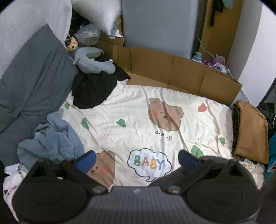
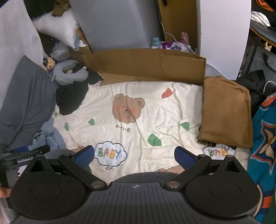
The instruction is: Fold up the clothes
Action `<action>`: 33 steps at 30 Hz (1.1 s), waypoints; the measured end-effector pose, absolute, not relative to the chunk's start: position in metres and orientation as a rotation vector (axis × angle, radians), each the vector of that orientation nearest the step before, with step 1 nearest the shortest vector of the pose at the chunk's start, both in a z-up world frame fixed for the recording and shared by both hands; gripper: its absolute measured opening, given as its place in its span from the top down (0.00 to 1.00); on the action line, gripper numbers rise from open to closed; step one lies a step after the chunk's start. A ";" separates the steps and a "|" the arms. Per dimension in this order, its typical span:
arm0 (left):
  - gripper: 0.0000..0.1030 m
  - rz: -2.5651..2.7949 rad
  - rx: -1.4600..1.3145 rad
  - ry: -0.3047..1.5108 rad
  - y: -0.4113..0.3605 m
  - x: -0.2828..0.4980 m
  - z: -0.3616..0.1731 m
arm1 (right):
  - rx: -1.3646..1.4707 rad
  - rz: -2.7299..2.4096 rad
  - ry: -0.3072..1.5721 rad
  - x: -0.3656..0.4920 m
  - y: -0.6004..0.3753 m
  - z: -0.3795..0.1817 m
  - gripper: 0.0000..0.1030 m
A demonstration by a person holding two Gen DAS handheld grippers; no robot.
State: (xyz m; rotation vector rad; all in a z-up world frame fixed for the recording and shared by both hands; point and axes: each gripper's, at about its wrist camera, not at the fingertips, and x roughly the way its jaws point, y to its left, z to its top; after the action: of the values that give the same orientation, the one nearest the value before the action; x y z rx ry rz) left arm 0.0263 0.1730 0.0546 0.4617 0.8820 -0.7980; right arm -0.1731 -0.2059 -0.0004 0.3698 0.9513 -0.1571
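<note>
Left gripper (image 1: 137,160): black ribbed body, two round pivot discs, blue textured pads (image 1: 86,161) spread wide, nothing between them. Right gripper (image 2: 134,157): same build, pads (image 2: 185,159) equally far apart, empty. Both hover over the near edge of the bed. The left gripper's housing shows at the right view's lower left, a fingertip just below it.

Under both: cream bedsheet (image 1: 138,106), thin cotton look, finely wrinkled, printed with brown bear faces, green leaf shapes, a red leaf and a cloud bubble reading "BABY" (image 1: 149,162).

Near left: blue denim garment (image 1: 53,137), crumpled in a loose heap, heavy weave, stitched hem visible, lying on the sheet's left edge just beside the left gripper's finger. Unfolded.

Right edge of bed: brown garment (image 2: 226,110), soft suede-like nap, already folded into a flat rounded rectangle, resting on a darker patterned piece that peeks out beneath.

Mid left: grey quilt (image 1: 32,82), padded, in long soft folds against the wall. Beyond the denim, a black garment (image 1: 96,86), smooth and limp, bunched at the sheet's far left corner, unfolded.

On top of it: grey-blue neck pillow (image 1: 91,62), U-shaped, plush. Small bear toy (image 1: 72,44) just behind.

Far: flattened brown cardboard (image 1: 172,72) standing along the bed's far edge; white pillow (image 1: 101,13) and grey panel (image 1: 158,25) behind; detergent bottle (image 2: 156,42) beyond the cardboard.
</note>
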 end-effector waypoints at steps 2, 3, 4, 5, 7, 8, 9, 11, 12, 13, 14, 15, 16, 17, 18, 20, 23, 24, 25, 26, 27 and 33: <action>0.01 -0.797 0.465 0.876 0.172 0.025 0.054 | 0.356 -0.164 0.951 -0.171 -0.205 -0.001 0.01; 0.01 -0.797 0.467 0.873 0.171 0.025 0.054 | 0.349 -0.167 0.951 -0.170 -0.205 -0.001 0.01; 0.01 -0.798 0.468 0.871 0.171 0.025 0.054 | 0.343 -0.169 0.951 -0.169 -0.205 -0.001 0.01; 0.01 -0.799 0.469 0.870 0.170 0.024 0.054 | 0.338 -0.171 0.951 -0.169 -0.205 -0.001 0.01; 0.01 -0.803 0.473 0.868 0.169 0.024 0.054 | 0.346 -0.171 0.950 -0.167 -0.207 -0.002 0.01; 0.01 -0.803 0.474 0.869 0.169 0.024 0.054 | 0.348 -0.167 0.950 -0.167 -0.208 -0.003 0.01; 0.01 -0.802 0.474 0.870 0.169 0.025 0.054 | 0.351 -0.162 0.950 -0.167 -0.208 -0.003 0.01; 0.01 -0.801 0.476 0.870 0.168 0.026 0.054 | 0.358 -0.151 0.951 -0.166 -0.210 -0.004 0.01; 0.01 -0.800 0.477 0.868 0.168 0.026 0.054 | 0.362 -0.150 0.951 -0.167 -0.210 -0.004 0.01; 0.01 -0.799 0.478 0.865 0.168 0.027 0.054 | 0.367 -0.149 0.951 -0.167 -0.211 -0.004 0.01; 0.01 -0.798 0.477 0.866 0.168 0.027 0.054 | 0.371 -0.147 0.951 -0.167 -0.212 -0.005 0.01; 0.01 -0.797 0.476 0.868 0.168 0.027 0.053 | 0.376 -0.146 0.951 -0.167 -0.213 -0.005 0.01; 0.00 -0.795 0.476 0.869 0.168 0.028 0.053 | 0.381 -0.145 0.951 -0.167 -0.214 -0.005 0.01; 0.00 -0.795 0.476 0.868 0.168 0.027 0.053 | 0.385 -0.144 0.951 -0.167 -0.214 -0.006 0.01; 0.00 -0.794 0.477 0.867 0.168 0.027 0.053 | 0.384 -0.143 0.952 -0.167 -0.215 -0.006 0.01; 0.00 -0.794 0.478 0.866 0.167 0.027 0.053 | 0.380 -0.145 0.954 -0.166 -0.214 -0.006 0.01; 0.00 -0.792 0.477 0.866 0.167 0.025 0.053 | 0.374 -0.148 0.955 -0.166 -0.213 -0.006 0.01; 0.00 -0.791 0.477 0.866 0.167 0.025 0.053 | 0.375 -0.149 0.955 -0.166 -0.212 -0.005 0.01; 0.00 -0.791 0.477 0.866 0.167 0.025 0.054 | 0.376 -0.149 0.955 -0.165 -0.211 -0.005 0.01; 0.00 -0.790 0.475 0.865 0.168 0.024 0.054 | 0.378 -0.149 0.954 -0.165 -0.211 -0.005 0.01; 0.00 -0.791 0.475 0.864 0.168 0.024 0.054 | 0.379 -0.148 0.954 -0.165 -0.210 -0.005 0.01; 0.00 -0.793 0.483 0.846 0.168 0.023 0.054 | 0.376 -0.147 0.955 -0.164 -0.210 -0.005 0.01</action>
State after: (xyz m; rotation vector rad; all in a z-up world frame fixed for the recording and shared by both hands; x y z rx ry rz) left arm 0.0235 0.1680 0.0543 0.4830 0.8464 -0.7926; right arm -0.1636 -0.2101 -0.0047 0.3757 0.9554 -0.1471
